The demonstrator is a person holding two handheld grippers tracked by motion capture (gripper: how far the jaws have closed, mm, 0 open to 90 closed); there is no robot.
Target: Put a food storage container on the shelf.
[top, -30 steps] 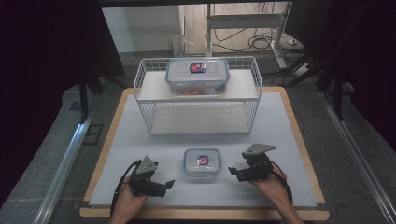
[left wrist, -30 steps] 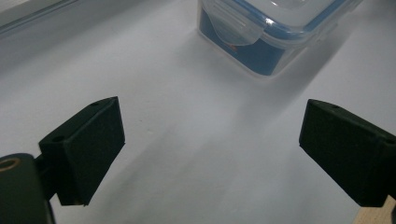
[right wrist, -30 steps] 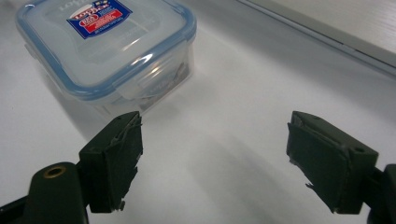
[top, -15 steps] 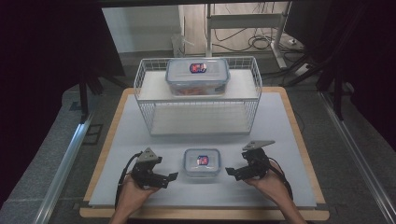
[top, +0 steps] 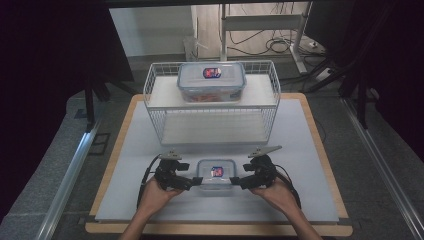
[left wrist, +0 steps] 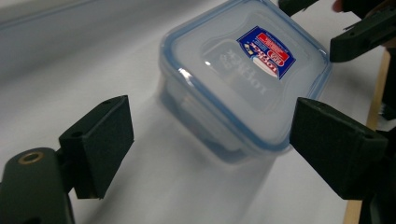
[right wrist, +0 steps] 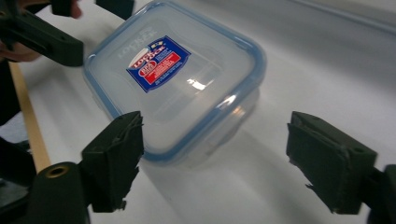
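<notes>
A small clear box with a blue-rimmed lid and a red and blue label [top: 215, 174] [left wrist: 243, 70] [right wrist: 173, 79] sits on the white mat near the front edge. My left gripper [top: 196, 180] [left wrist: 215, 144] is at its left side, and a corner of the box lies between the jaws. My right gripper [top: 236, 182] [right wrist: 219, 158] flanks its right side, with the opposite corner between its jaws. Both pairs of jaws have just been closing, and gaps still show beside the box. A larger lidded box [top: 211, 80] rests on top of the white wire rack [top: 165, 107].
The wire rack stands across the back half of the white mat [top: 300, 150], its lower shelf bare. A wooden border [top: 320, 150] frames the mat. Dark stands and cables lie beyond the table. The person's hands [top: 160, 192] come in from the bottom edge.
Both grippers have moved inward to the small box, the left one farther. Their jaw tips now flank the box's two sides.
</notes>
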